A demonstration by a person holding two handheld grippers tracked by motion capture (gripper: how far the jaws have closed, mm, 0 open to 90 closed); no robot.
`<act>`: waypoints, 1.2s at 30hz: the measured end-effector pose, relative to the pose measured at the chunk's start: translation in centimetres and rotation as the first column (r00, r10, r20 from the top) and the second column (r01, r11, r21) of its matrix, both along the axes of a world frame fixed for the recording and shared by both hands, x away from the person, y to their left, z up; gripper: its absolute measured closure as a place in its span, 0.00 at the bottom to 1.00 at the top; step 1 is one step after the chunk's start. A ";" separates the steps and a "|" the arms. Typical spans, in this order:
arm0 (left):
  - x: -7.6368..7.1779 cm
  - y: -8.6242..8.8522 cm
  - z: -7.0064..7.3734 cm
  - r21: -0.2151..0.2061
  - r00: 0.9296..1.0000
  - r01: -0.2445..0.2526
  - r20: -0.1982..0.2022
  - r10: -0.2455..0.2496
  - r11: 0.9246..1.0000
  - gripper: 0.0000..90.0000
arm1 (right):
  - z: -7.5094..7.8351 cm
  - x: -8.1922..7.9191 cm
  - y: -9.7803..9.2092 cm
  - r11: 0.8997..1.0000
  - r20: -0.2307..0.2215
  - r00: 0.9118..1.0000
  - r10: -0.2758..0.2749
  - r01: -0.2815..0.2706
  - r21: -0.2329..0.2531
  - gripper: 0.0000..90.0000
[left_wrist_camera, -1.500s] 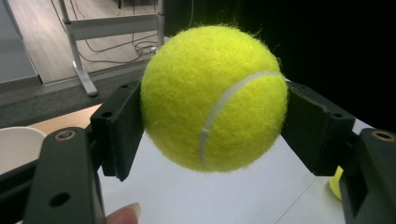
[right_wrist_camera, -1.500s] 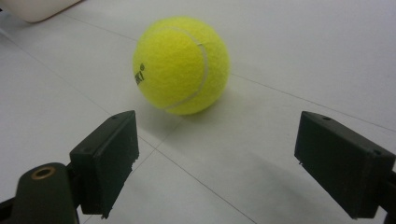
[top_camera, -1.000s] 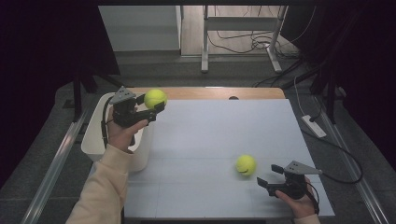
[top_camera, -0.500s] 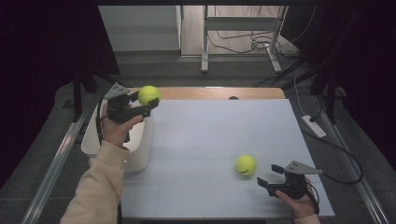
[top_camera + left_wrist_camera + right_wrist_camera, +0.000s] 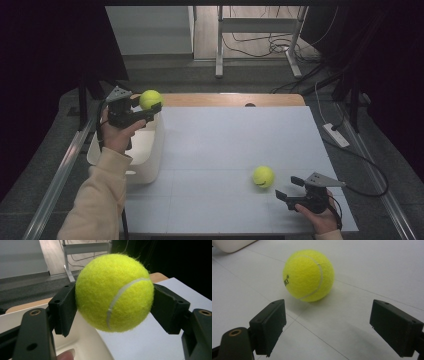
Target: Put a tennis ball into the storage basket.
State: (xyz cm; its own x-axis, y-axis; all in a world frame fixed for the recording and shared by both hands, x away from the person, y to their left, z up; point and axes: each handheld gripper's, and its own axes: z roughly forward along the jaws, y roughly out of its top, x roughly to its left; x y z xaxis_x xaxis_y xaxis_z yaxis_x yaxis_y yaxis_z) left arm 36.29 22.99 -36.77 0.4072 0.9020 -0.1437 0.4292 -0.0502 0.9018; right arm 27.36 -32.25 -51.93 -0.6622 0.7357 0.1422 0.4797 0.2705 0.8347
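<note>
Dark curtains close off both sides of the room, and beyond the far edge of our white table we see grey floor, loose cables and a metal stand. We are putting tennis balls into the white bin that sits at the table's left edge.

Our left gripper is clamped on the first ball, one jaw pressed on each side of it, and holds it in the air above the bin's far end. In the left gripper view the held ball sits squarely between the jaws, with the bin's pale inner wall directly below and slightly behind it. We judge this to be the drop step: the next move calls for the ball to be well inside the rim before the jaws part, since it hangs close to the wall on the table side.

Our right gripper rests low near the table's near right corner with its jaws spread wide. The second ball lies on the table just ahead of them, not yet between them (the right gripper view puts this ball a little left of centre). A short push forward would bring the jaws around it before they close.

As for the bin, we cannot tell what lies at its bottom; the part of the inside we see looks bare.
</note>
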 end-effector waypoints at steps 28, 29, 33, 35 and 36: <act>2.6 2.8 -1.2 0.072 0.984 -0.103 -0.136 0.112 0.992 0.30 | -0.1 0.0 0.0 1.000 -0.003 1.000 -0.001 0.001 -0.003 0.15; 2.6 2.8 -1.2 0.072 0.984 -0.103 -0.136 0.112 0.992 0.30 | -0.1 0.0 0.0 1.000 -0.003 1.000 0.000 0.000 -0.004 0.15; 3.2 3.1 -1.6 0.086 0.977 -0.118 -0.166 0.131 0.989 0.30 | 0.0 0.0 0.0 1.000 -0.002 1.000 0.000 0.000 -0.003 0.15; 3.3 3.2 -1.7 0.089 0.976 -0.122 -0.171 0.136 0.988 0.30 | 0.0 0.0 0.0 1.000 -0.003 1.000 -0.001 0.001 -0.003 0.15; 3.4 3.3 -1.8 0.088 0.974 -0.124 -0.179 0.138 0.988 0.30 | -0.1 0.0 0.0 1.000 -0.004 1.000 -0.001 0.001 -0.004 0.15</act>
